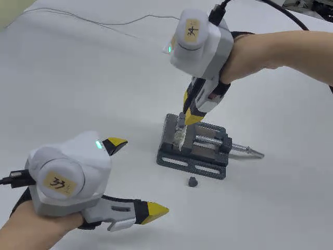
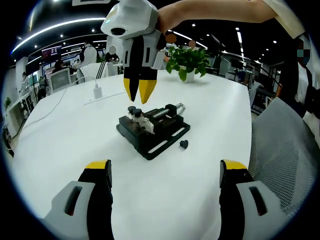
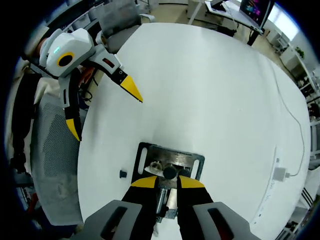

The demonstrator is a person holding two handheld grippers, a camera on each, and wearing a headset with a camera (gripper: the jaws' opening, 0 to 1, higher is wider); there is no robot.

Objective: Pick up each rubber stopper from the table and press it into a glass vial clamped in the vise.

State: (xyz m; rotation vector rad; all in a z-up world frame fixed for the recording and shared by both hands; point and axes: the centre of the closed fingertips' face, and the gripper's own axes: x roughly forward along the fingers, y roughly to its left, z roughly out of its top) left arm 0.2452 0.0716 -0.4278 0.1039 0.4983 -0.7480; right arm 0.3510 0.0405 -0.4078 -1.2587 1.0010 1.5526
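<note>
Head view, centre of white desk (image 1: 78,78): dark vise (image 1: 200,161), glass vial (image 1: 180,136) clamped upright at its left end. Right claw (image 1: 188,115) directly over the vial, pointed steeply down, yellow tips drawn close, only a narrow gap. Loose rubber stopper (image 1: 192,182) lying on the desk just in front of the vise, apart from both claws. Left claw (image 1: 136,176) low at the near left, spread wide, nothing between the tips, well apart from the vise.

Right gripper view: dark stopper (image 3: 170,172) on the vial mouth, just ahead of the narrow gap between the tips. Contact or grip on it: cannot tell. Mesh chair (image 3: 55,150) at the desk edge behind the left claw.

Left gripper view: right claw tips just above the dark tops in the vise, a sliver of space apparent between. Farther back on the desk, white charger (image 2: 97,91) with cable and potted plant (image 2: 187,60).
</note>
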